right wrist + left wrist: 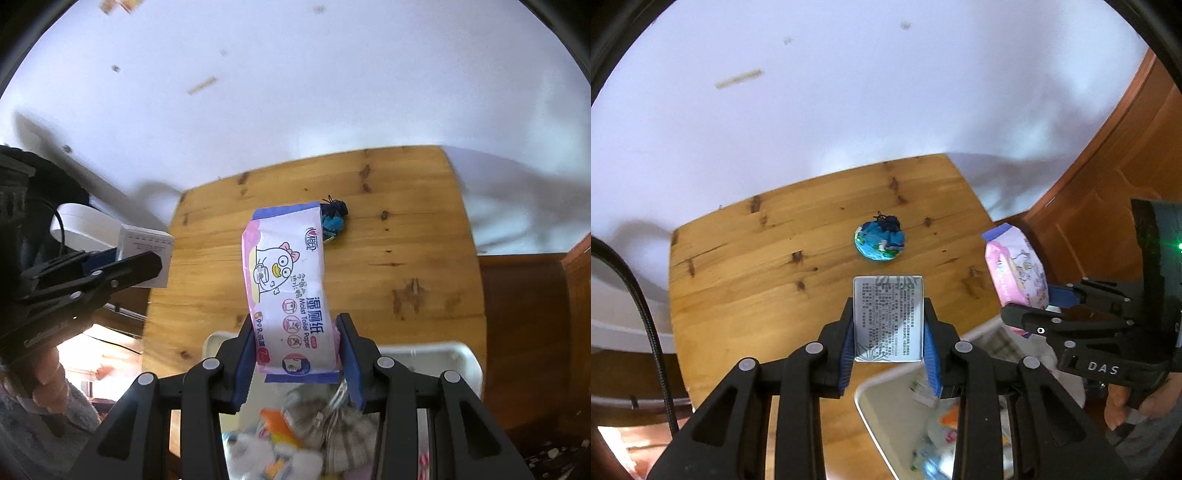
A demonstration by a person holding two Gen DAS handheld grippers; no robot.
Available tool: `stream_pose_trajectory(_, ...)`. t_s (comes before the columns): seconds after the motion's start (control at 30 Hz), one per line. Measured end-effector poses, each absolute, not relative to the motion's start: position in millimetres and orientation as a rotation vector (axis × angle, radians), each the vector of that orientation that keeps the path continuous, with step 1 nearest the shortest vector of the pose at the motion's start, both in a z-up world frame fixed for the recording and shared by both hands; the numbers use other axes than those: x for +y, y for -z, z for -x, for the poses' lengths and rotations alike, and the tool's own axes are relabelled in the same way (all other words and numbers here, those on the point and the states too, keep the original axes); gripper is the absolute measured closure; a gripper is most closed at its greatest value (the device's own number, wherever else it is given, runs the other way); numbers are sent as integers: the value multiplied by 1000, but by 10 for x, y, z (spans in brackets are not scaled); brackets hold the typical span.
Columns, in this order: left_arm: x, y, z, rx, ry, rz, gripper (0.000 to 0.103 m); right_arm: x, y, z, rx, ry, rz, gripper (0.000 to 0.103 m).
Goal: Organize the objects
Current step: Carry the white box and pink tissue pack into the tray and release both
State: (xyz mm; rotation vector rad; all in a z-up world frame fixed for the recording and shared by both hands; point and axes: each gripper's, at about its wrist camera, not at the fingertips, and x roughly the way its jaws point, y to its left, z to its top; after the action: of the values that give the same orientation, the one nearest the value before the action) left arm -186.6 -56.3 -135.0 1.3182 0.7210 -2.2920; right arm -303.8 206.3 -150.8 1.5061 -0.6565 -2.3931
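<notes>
My left gripper [888, 325] is shut on a silver box with printed text [887, 317], held above the wooden table [757, 266] near the white bin's rim [871, 417]. My right gripper [295, 343] is shut on a pink pack of moist toilet paper [286, 284], held above the white bin [443, 350]. The pack also shows in the left wrist view [1015, 273], with the right gripper [1045, 314] at the right. The left gripper [122, 266] and its box [147, 251] show at the left of the right wrist view. A blue-green pouch [880, 240] lies on the table, partly hidden behind the pack [334, 218].
The bin holds several soft items and packets [295, 435]. A white wall [849, 92] stands behind the table. Wooden furniture [1108, 192] is to the right. A black cable [646, 314] hangs at the left.
</notes>
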Motion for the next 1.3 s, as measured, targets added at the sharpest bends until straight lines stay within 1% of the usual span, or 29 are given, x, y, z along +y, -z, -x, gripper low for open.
stream_pose_trajectory(0.27,93,873,1687,694,2314,-1267,69,2336,1166,2307,-709,2479,-1430,61)
stream_pose_trajectory(0.5,601,672,1770,668,2369,-1279,69,2464,1092,1776,-744,2517,-1416,61)
stream_pose_trajectory(0.7,944,638,1860,632,2379,-1324,69,2505,1133,1481,-738,2521,-1445,61)
stream_pose_trajectory(0.93,1272,687,1950,517,2336,-1387,69,2488,1194,1323,-717,2497,-1474,61)
stream_pose_trajectory(1.17,1431,754,1941,457,2290,-1422,69,2450,1265,1313,-684,2477,-1505,61)
stream_pose_trajectory(1.3,1432,788,1907,455,2263,-1433,69,2387,1296,1346,-661,2456,-1522,60)
